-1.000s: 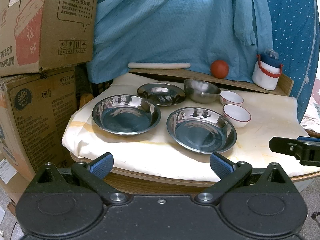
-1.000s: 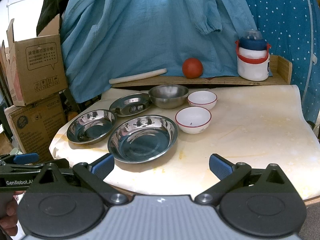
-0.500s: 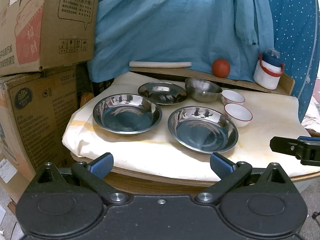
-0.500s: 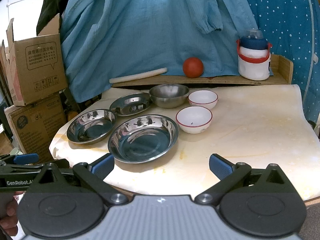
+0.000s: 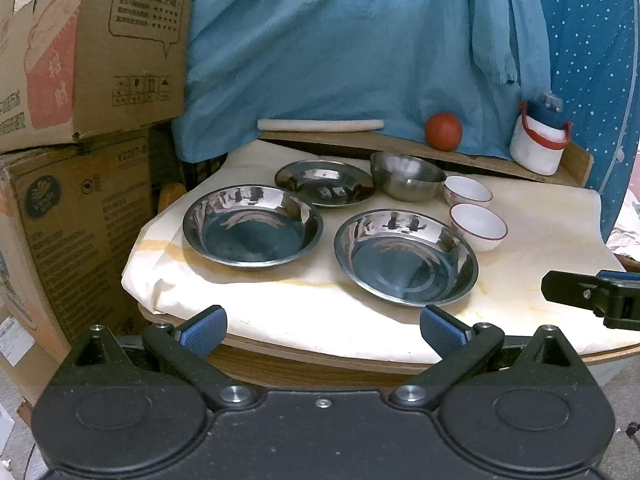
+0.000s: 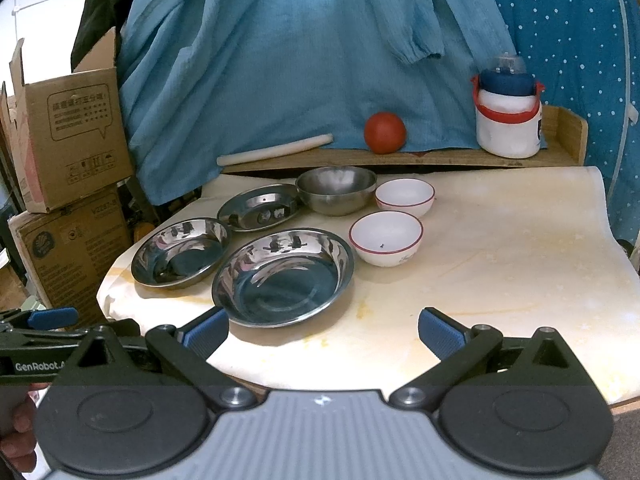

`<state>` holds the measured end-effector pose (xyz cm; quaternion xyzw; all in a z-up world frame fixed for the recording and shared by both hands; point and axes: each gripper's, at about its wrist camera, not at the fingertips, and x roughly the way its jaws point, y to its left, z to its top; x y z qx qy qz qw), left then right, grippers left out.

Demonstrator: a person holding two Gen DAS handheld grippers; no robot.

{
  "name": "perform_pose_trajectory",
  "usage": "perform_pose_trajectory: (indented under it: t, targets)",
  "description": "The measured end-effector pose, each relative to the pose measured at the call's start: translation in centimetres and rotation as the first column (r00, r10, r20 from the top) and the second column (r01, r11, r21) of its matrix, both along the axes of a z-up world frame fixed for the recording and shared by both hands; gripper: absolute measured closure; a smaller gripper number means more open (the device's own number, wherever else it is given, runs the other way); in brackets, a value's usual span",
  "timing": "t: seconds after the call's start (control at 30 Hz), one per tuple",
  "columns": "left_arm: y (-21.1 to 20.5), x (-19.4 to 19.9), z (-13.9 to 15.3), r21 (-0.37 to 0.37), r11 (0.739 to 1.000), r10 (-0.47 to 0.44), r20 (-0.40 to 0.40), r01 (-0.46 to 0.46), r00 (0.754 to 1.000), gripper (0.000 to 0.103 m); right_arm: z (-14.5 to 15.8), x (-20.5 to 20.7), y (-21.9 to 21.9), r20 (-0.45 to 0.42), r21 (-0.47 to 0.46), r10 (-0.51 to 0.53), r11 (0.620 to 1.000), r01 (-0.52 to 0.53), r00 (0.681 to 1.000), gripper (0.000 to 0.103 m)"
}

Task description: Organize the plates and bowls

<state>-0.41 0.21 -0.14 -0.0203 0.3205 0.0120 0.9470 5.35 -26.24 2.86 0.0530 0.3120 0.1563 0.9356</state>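
Since both the left hand-held gripper and the right hand-held gripper are spread and empty short of the bench, the near steel plate is best pinched by its raised rim.

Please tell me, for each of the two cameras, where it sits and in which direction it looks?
Left wrist: on the left hand-held gripper, open, at the table's near left edge, looking across the steel plates toward the blue cloth; the right hand-held gripper's tip enters at right.
Right wrist: on the right hand-held gripper, open, further right, facing the same way; the left gripper and a hand show at lower left.
Shared: the red ball, white bowls, steel bowl, jar.
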Motion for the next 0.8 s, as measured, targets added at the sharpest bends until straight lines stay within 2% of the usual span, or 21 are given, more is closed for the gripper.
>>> perform_pose_trajectory:
  t: [0.2, 0.37, 0.47, 0.63, 0.73, 0.8]
  targets:
    - [-0.3, 1.2, 0.3, -0.005, 0.997, 0.075, -0.020, -0.075, 0.997, 0.001, -0.2, 1.7, -0.4, -0.006, 0.002, 0.043, 0.999, -0.042, 0.999, 0.000]
    - [-0.7, 2.2, 0.6, -0.023, 0.979, 0.200, -0.028, -0.200, 0.979, 0.001, 0.3, 4.2, -1.3, 0.000, -0.006, 0.116, 0.993, -0.116, 0.993, 0.000]
    - [-0.9, 2.8, 0.7, -0.042, 0.952, 0.301, -0.040, -0.303, 0.953, 0.001, 0.7, 6.3, -1.9, -0.001, -0.023, 0.192, 0.981, -0.192, 0.981, 0.000]
    - [-1.4, 3.0, 0.6, -0.067, 0.888, 0.453, -0.040, -0.455, 0.890, 0.001, 1.3, 8.7, -2.4, 0.013, -0.062, 0.306, 0.951, -0.304, 0.952, 0.000]
    - [-1.2, 2.7, 0.5, -0.096, 0.852, 0.511, -0.057, -0.514, 0.858, 0.001, 1.0, 10.1, -1.9, -0.016, -0.086, 0.364, 0.927, -0.364, 0.931, 0.000]
    - [-0.9, 2.6, 0.4, -0.100, 0.839, 0.532, -0.061, -0.535, 0.845, 0.001, 0.9, 11.0, -1.2, -0.032, -0.095, 0.400, 0.911, -0.401, 0.916, 0.000]
